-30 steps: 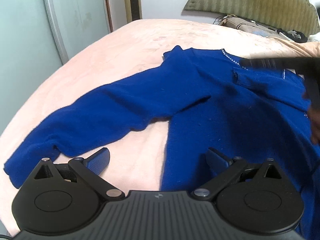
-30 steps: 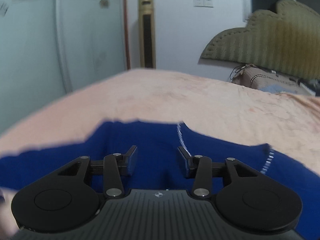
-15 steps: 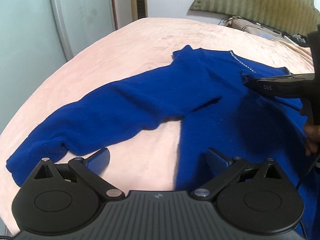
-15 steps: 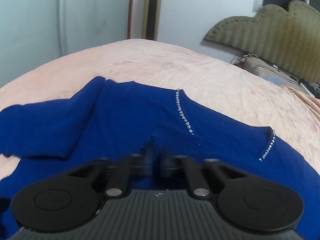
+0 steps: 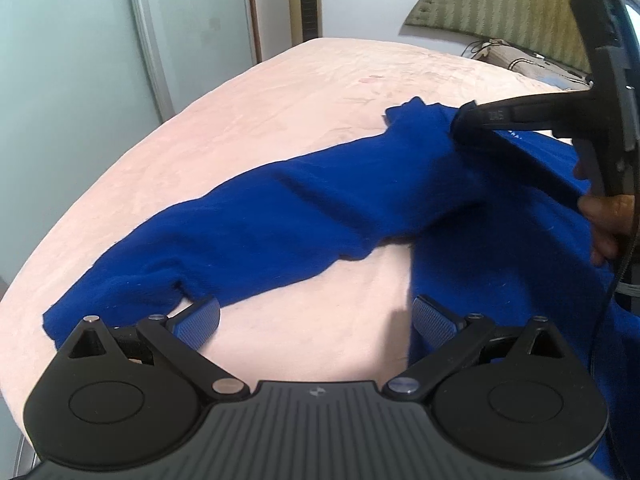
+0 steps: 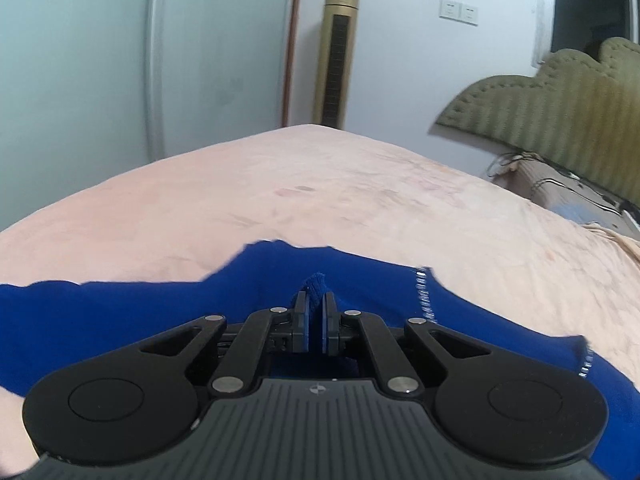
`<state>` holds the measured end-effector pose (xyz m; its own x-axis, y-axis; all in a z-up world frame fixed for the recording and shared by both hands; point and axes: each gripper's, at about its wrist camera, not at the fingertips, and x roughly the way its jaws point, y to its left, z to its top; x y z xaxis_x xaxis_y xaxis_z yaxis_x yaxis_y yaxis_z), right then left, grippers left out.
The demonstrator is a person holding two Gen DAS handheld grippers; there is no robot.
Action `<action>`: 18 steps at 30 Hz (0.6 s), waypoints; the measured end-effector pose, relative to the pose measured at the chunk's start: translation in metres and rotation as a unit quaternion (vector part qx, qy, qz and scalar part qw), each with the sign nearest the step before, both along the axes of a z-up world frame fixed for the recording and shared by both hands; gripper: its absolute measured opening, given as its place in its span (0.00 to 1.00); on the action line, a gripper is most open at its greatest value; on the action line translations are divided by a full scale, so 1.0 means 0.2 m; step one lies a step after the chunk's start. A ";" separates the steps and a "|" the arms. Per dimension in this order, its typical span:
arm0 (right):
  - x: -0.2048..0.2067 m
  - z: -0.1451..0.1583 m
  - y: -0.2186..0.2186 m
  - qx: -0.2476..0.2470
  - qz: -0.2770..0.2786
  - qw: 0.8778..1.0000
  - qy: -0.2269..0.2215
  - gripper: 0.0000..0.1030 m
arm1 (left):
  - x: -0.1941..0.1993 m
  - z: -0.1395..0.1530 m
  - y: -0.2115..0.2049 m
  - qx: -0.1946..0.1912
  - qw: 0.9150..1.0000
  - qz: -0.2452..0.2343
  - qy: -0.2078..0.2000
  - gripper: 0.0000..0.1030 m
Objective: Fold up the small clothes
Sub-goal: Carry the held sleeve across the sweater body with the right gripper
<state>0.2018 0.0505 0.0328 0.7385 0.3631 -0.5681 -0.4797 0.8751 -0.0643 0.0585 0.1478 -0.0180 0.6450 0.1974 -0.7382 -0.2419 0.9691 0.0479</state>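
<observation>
A royal-blue sweater point(image 5: 328, 208) lies on a pink bed point(image 5: 280, 112), one long sleeve stretched toward the lower left. My left gripper point(image 5: 316, 320) is open and empty, low over the bed between the sleeve cuff and the sweater's body. My right gripper point(image 6: 315, 322) is shut on a pinch of the sweater point(image 6: 200, 304) near the shoulder, beside the beaded neckline point(image 6: 422, 292). In the left wrist view the right gripper point(image 5: 464, 120) comes in from the right and presses on the shoulder.
A green padded headboard point(image 6: 560, 116) and a cushion with cables point(image 6: 560, 188) stand at the far right. A gold tower fan point(image 6: 338, 52) and pale sliding doors point(image 6: 120, 60) are beyond the bed's far edge.
My right gripper has closed on the sweater near the shoulder and lifted that fabric a little. My left gripper stayed open and shifted slightly left.
</observation>
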 end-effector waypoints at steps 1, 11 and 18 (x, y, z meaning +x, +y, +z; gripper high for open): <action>0.01 -0.01 0.01 0.004 0.007 1.000 0.009 0.07 | 0.00 0.00 0.00 0.001 1.000 0.003 0.001 1.00; -0.17 0.08 -0.17 0.038 -0.011 0.999 0.025 0.51 | -0.10 -0.01 0.10 0.004 1.000 0.027 -0.009 1.00; -0.15 -0.07 -0.20 -0.004 -0.048 0.995 0.090 0.62 | -0.16 -0.03 0.08 -0.029 0.999 0.026 -0.012 1.00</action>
<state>0.1710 0.0110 0.0183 0.6558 0.2909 -0.6966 -0.3978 0.9174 0.0086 0.0258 0.1646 -0.0236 0.6535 0.1884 -0.7331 -0.2916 0.9564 -0.0142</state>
